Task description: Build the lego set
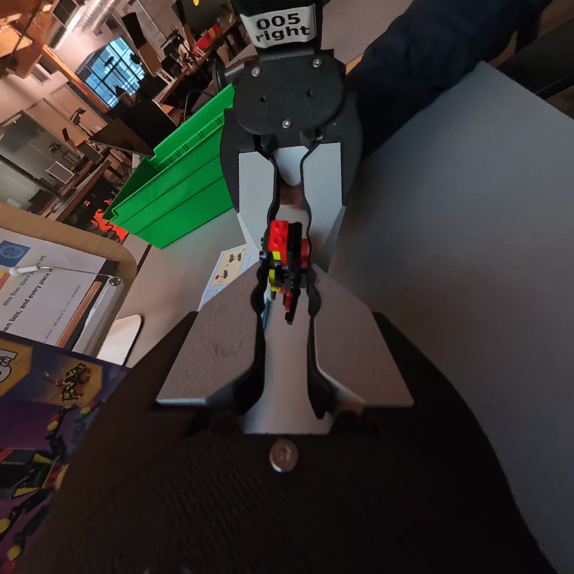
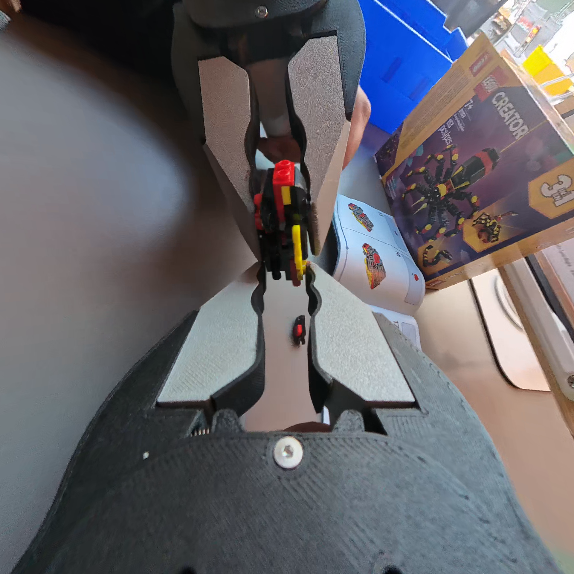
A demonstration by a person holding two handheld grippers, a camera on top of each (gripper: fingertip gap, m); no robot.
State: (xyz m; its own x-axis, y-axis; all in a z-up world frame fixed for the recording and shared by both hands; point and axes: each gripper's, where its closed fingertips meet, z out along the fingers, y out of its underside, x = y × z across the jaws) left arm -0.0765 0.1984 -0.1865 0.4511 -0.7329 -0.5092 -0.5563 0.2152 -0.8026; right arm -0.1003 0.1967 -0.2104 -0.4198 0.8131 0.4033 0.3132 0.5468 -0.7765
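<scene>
Taking the model (image 1: 284, 264) as the landmark: in the left wrist view, far to its left, the set's box (image 1: 46, 435) is lying at the frame edge, with a clipboard (image 1: 62, 279) holding a printed sheet just above it. Nearer the model on that side, a green bin (image 1: 177, 186) is sitting on the table (image 1: 450, 248), and a booklet (image 1: 228, 267) is showing just left of the model. The model itself, a small black, red and yellow build, is hanging in mid-frame above the table, gripped from both ends. The left gripper (image 1: 284, 298) is reaching up from below and pinching the model's lower end between its narrowed fingers; the right gripper (image 1: 287, 223) is coming down from above, facing it, and clamping the upper end with the red brick. Right of the model, a dark sleeve (image 1: 435, 77) is crossing the upper corner. In the right wrist view the right gripper (image 2: 284, 276) is closing on the model (image 2: 284, 223) from below, and the left gripper (image 2: 279, 186) is nipping it from above. A small red and black piece (image 2: 299, 330) is lying on the table (image 2: 77, 217) below the model. Right of the model, the booklet (image 2: 375, 251) is lying open, then the box (image 2: 484, 174), with a blue bin (image 2: 400, 71) above.
</scene>
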